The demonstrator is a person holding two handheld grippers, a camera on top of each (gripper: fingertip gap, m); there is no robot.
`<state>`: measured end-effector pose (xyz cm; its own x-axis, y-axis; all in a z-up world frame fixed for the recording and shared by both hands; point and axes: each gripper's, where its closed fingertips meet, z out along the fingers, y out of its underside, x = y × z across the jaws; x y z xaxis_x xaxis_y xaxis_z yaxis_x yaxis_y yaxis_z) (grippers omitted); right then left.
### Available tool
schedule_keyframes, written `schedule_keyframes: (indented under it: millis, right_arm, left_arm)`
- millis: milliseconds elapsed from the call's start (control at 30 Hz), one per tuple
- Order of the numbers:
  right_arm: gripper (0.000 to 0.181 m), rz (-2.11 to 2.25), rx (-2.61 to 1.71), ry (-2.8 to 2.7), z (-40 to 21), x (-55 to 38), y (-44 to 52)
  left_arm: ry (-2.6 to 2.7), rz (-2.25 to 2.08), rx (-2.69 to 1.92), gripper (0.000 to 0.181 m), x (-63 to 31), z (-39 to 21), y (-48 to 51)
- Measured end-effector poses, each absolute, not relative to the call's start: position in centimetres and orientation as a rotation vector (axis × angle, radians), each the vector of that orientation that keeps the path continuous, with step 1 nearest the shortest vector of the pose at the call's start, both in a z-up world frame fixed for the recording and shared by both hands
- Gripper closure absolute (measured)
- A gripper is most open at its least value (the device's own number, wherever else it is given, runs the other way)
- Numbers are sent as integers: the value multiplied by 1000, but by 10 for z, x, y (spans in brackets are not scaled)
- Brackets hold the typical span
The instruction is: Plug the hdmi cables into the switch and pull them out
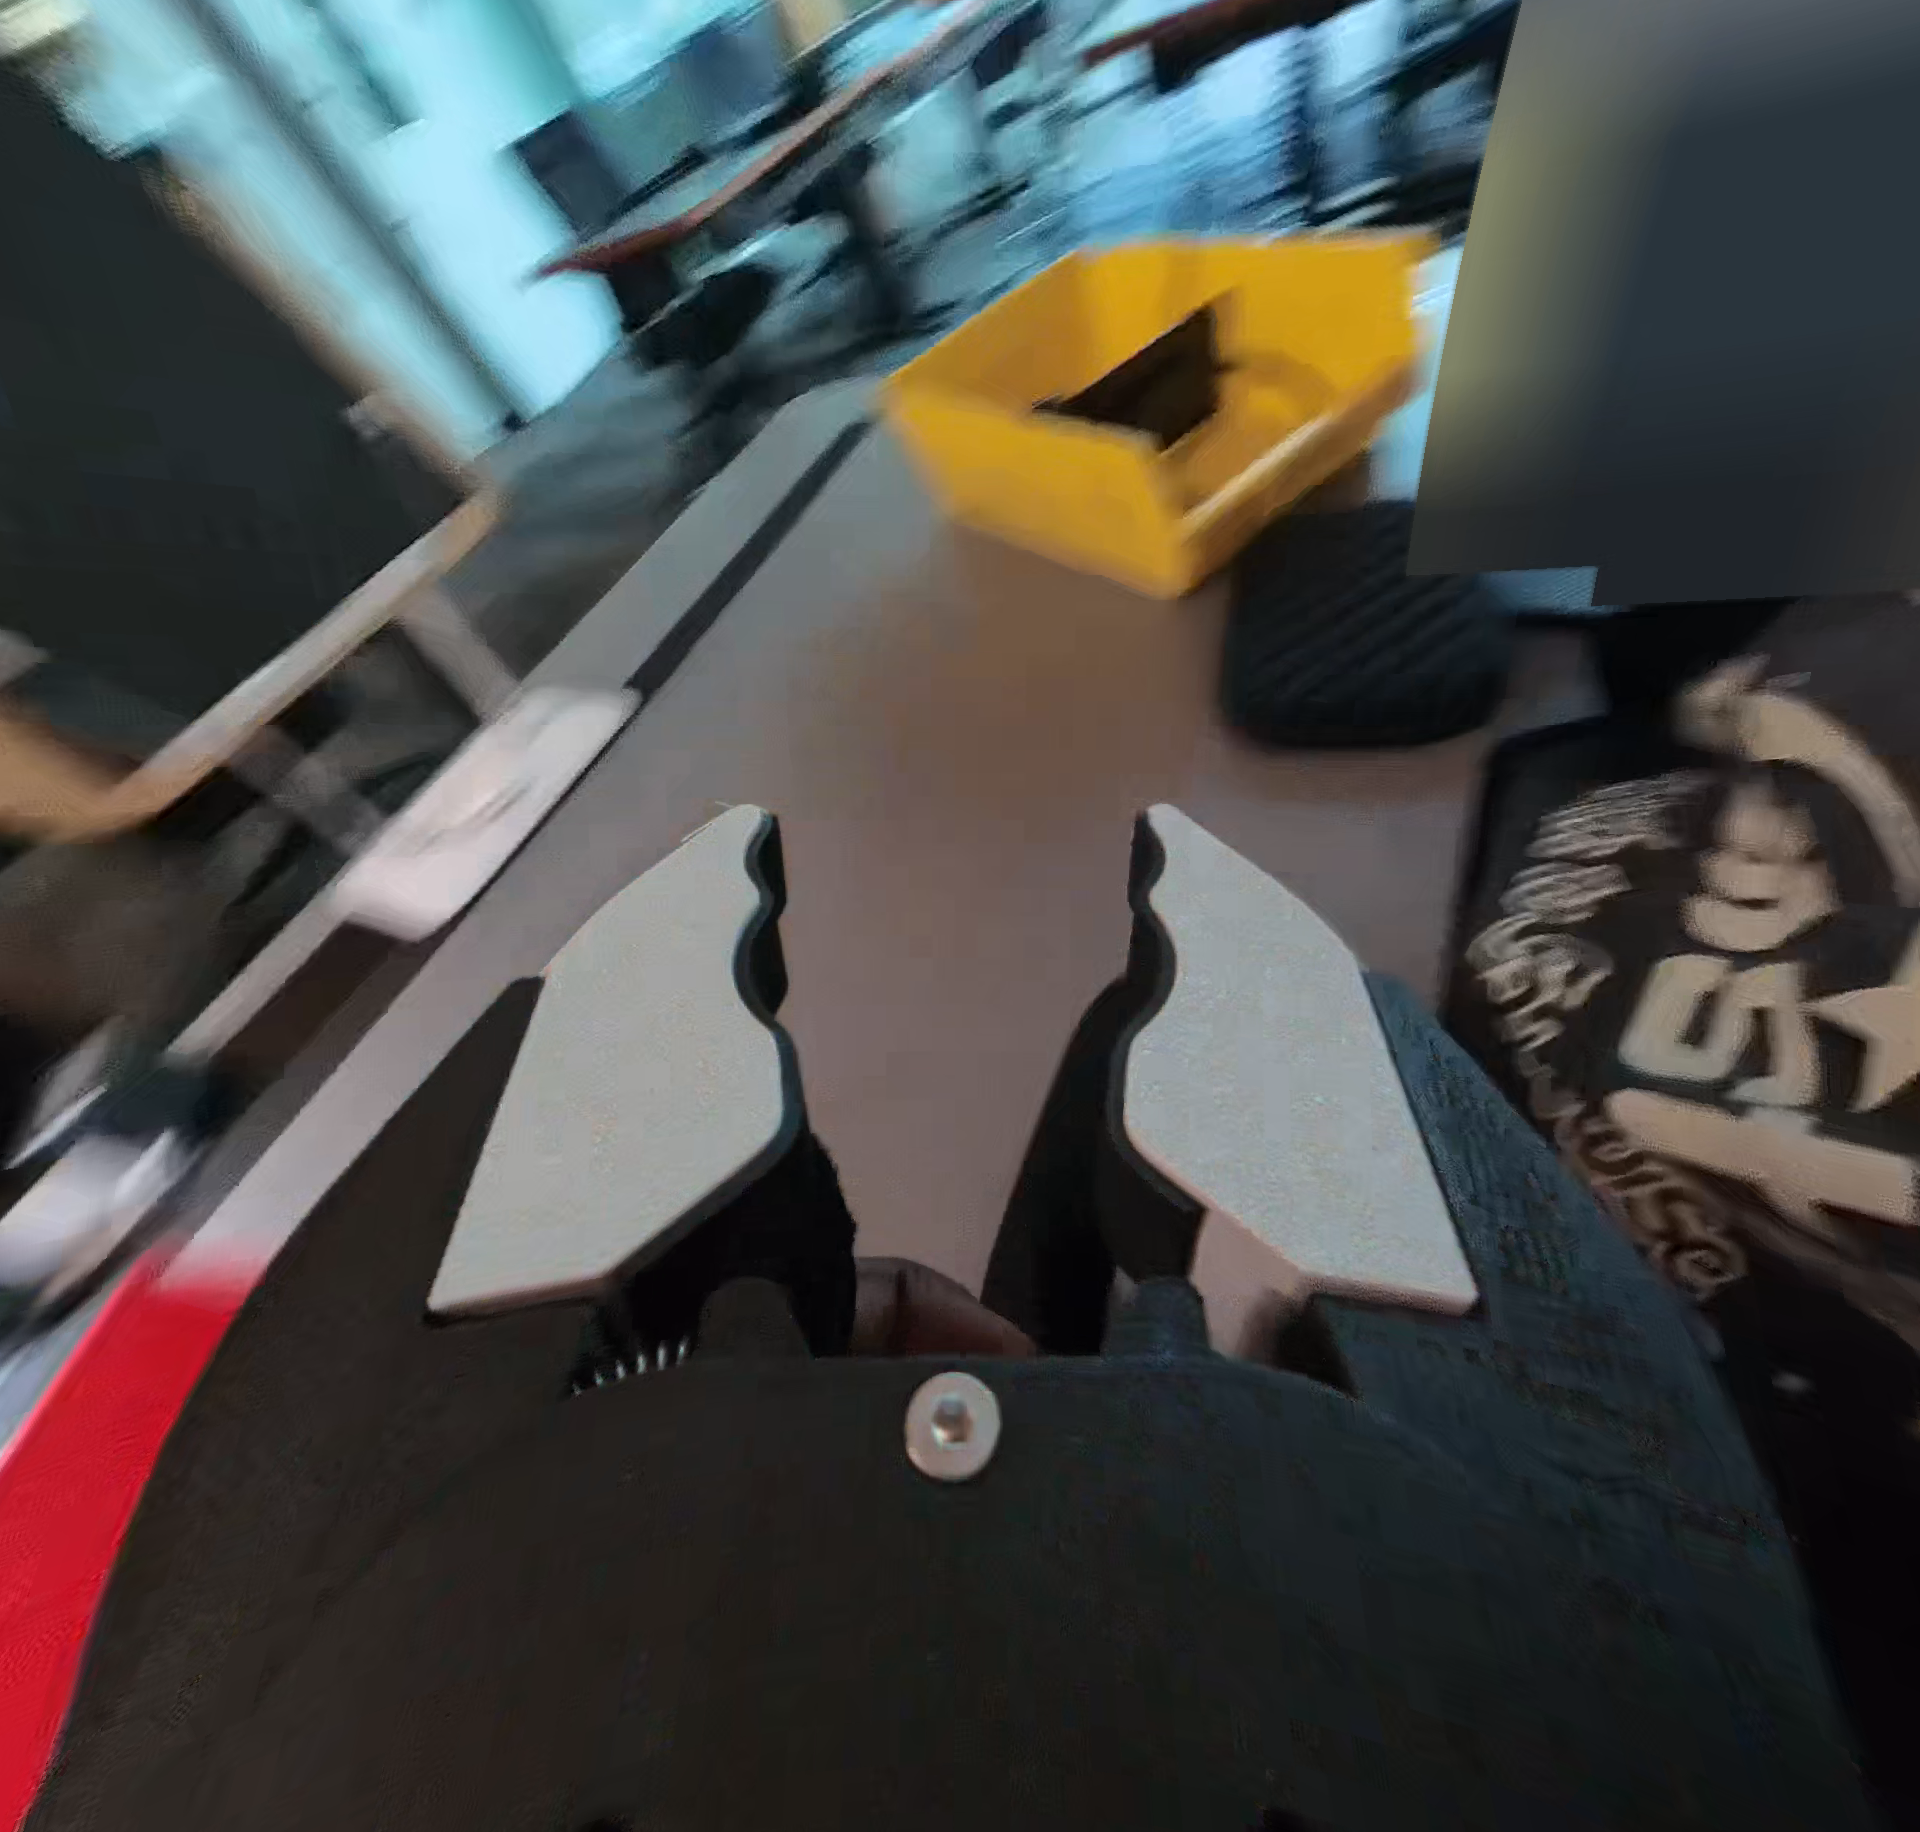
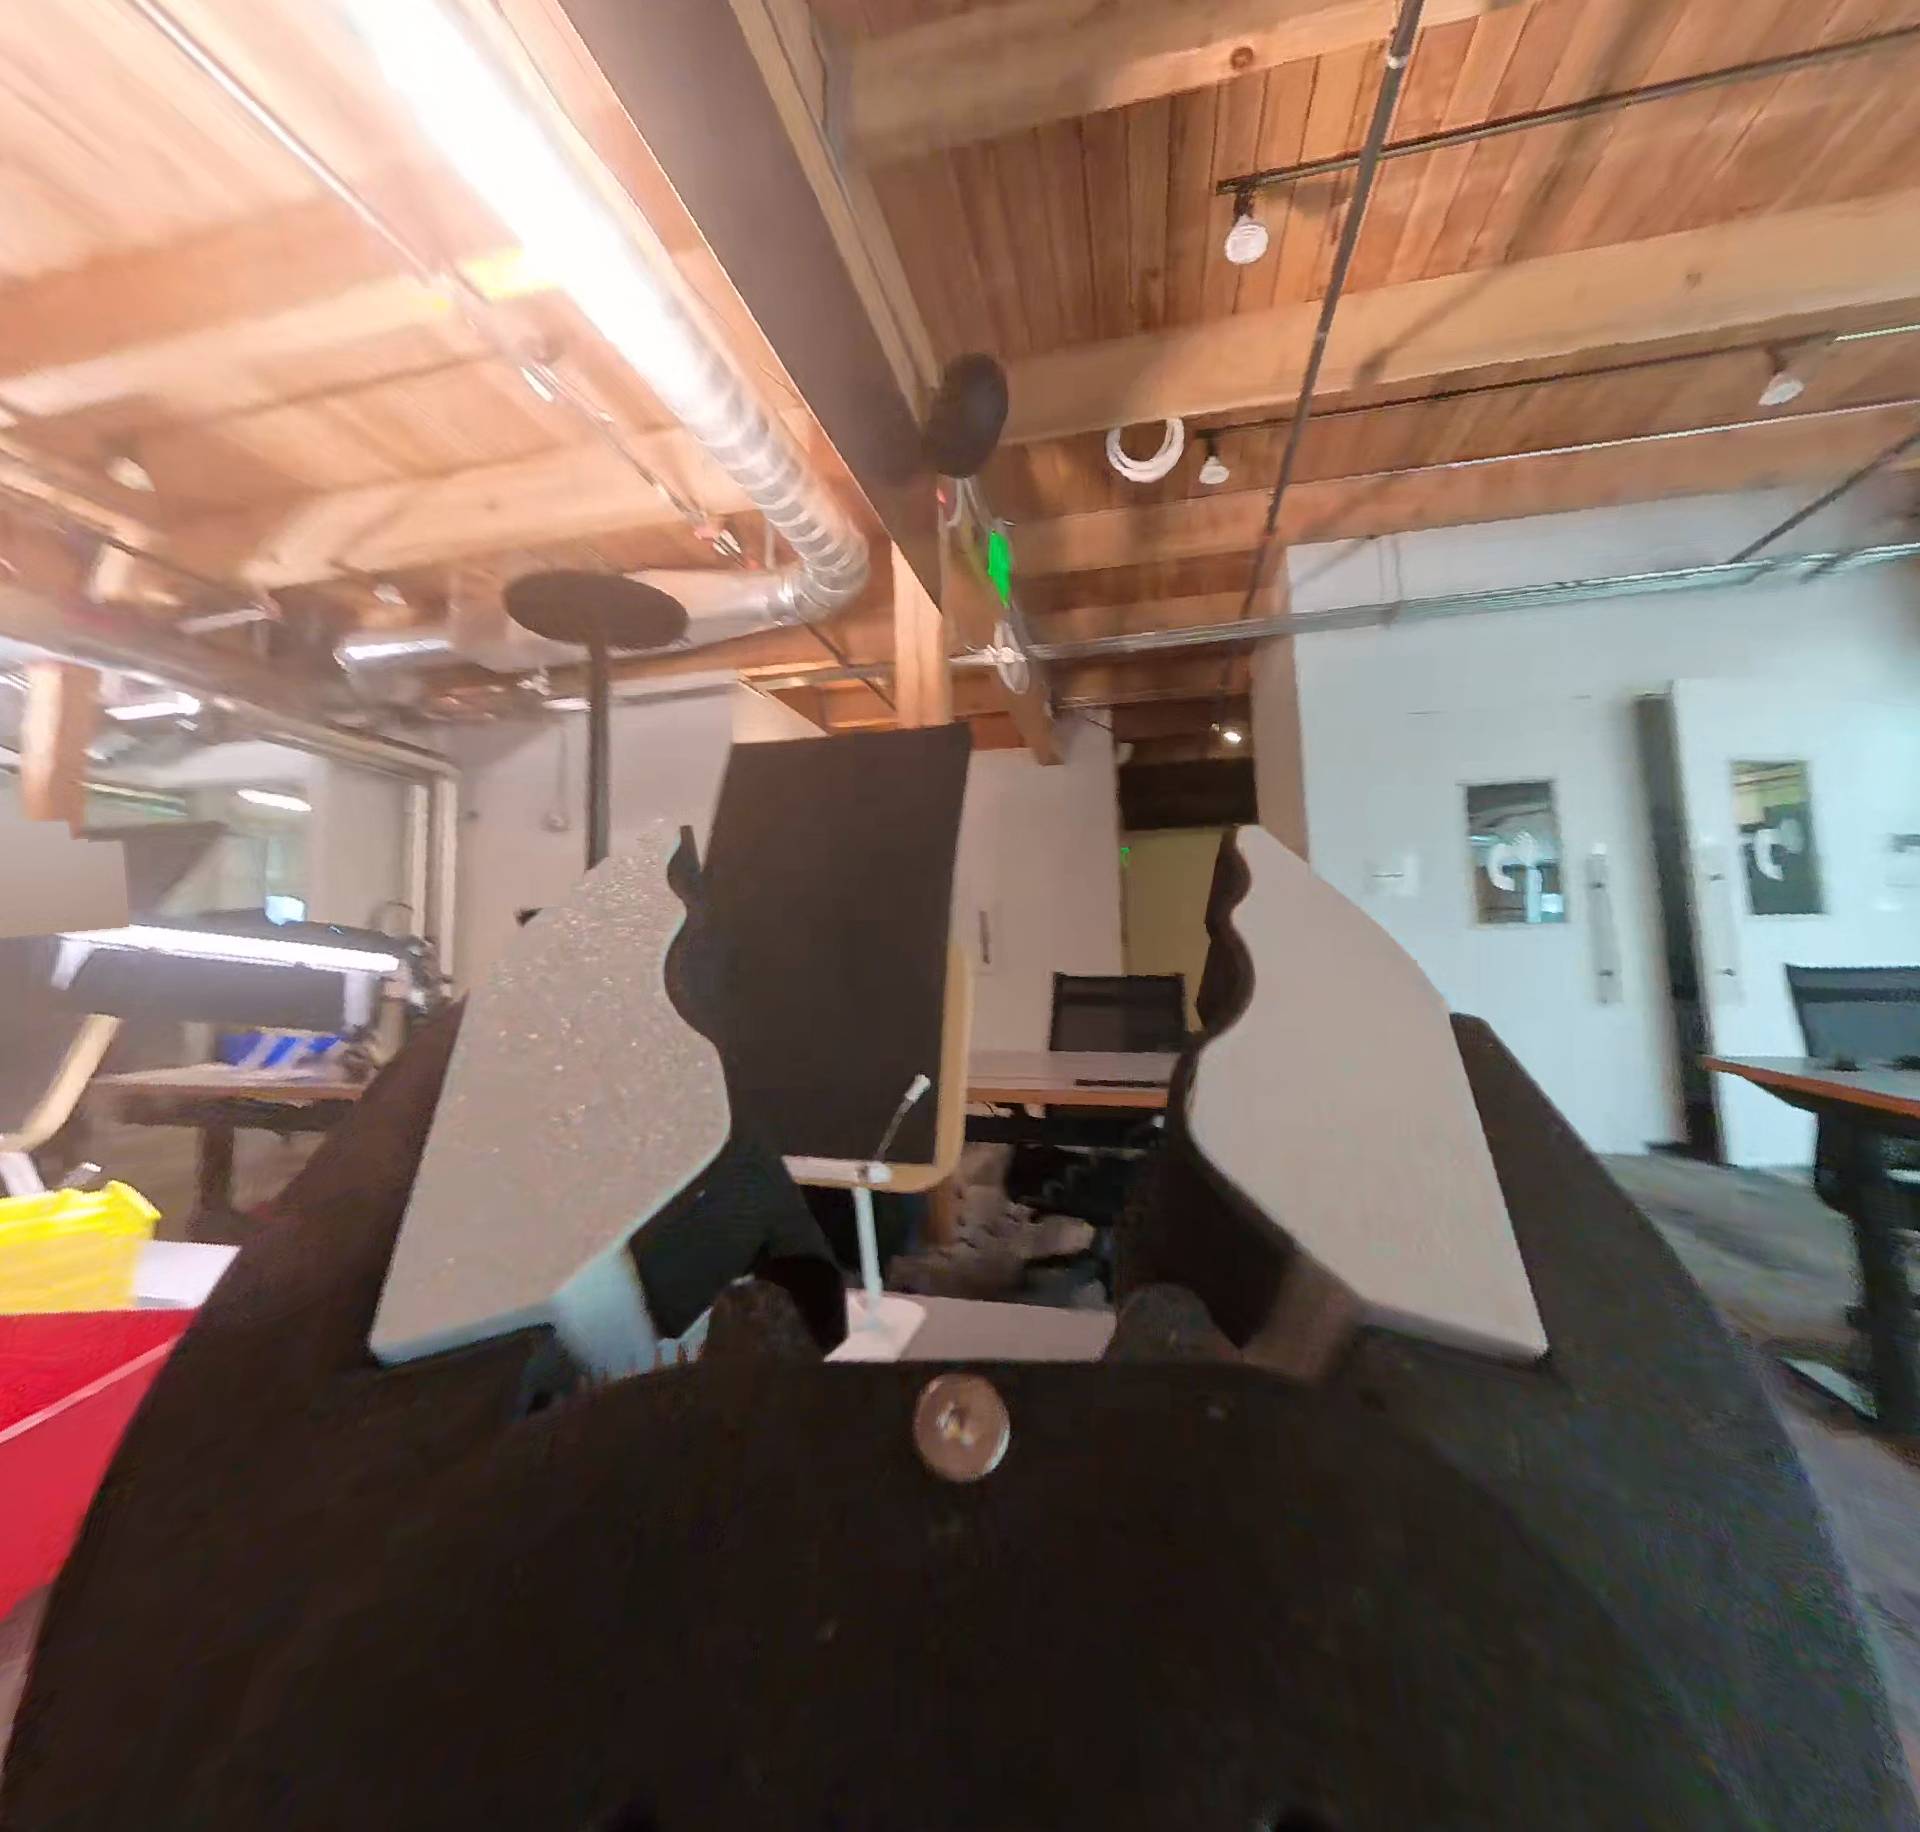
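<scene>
- Left wrist view — the left gripper (image 1: 956, 826) is held above a brown table (image 1: 935, 702), its two grey fingers (image 1: 644, 1055) spread wide with only bare tabletop between them.
- Beyond the fingertips, toward the far right of the table, stands a yellow bin (image 1: 1091, 473) with something dark inside; what the dark thing is cannot be told through the motion blur.
- Just beside the bin, on its near right, lies a black ribbed object (image 1: 1351, 650), touching or almost touching the bin's corner.
- Nearer the camera than the bin, at the right edge, is a dark garment with a pale printed design (image 1: 1714, 1003).
- On the table's left rim, well apart from the bin, rests a flat white object (image 1: 488, 806), blurred.
- Neither HDMI cables nor the switch can be made out in this view.
- Right wrist view — the right gripper (image 2: 951, 847) points upward toward a wooden beamed ceiling (image 2: 1143, 172); its jaws stand wide apart and grip nothing.
- Between the fingers, farther off, shows a tall black panel (image 2: 831, 930); below it stands a small white stand (image 2: 873, 1252).
- Left of the gripper body appear a yellow bin edge (image 2: 62, 1252) and, below that, a red surface (image 2: 73, 1419).
- The cables and the switch do not appear here either.
</scene>
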<state>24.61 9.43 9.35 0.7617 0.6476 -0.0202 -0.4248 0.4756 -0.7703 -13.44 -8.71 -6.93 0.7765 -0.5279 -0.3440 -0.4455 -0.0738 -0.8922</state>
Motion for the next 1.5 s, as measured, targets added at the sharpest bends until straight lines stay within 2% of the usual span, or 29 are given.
schedule_keyframes:
  millis: [267, 400, 733, 800, 900, 1167, 1500]
  right_arm:
    - [91, 757, -808, -398, 93, 216, 74]
    - [89, 691, -864, -472, 82, 198, 78]
    - [91, 703, -822, -603, 79, 163, 56]
    - [91, 689, -822, -607, 79, 162, 56]
    - [91, 701, -809, -616, 79, 160, 53]
    - [92, 703, -784, -659, 78, 152, 48]
    - [94, 729, -805, -742, 65, 123, 48]
  left_arm:
    - [-122, 280, -2318, 117, -304, -155, -144]
    - [-255, 239, -2521, 118, -319, -192, -151]
    - [-365, 254, -2717, 142, -323, -223, -134]
    - [-380, 240, -2784, 138, -325, -235, -135]
    - [-411, 191, -2797, 141, -328, -242, -129]
    - [-292, 480, -2634, 158, -350, -208, -138]
    - [-299, 614, -2104, 160, -375, -128, -155]
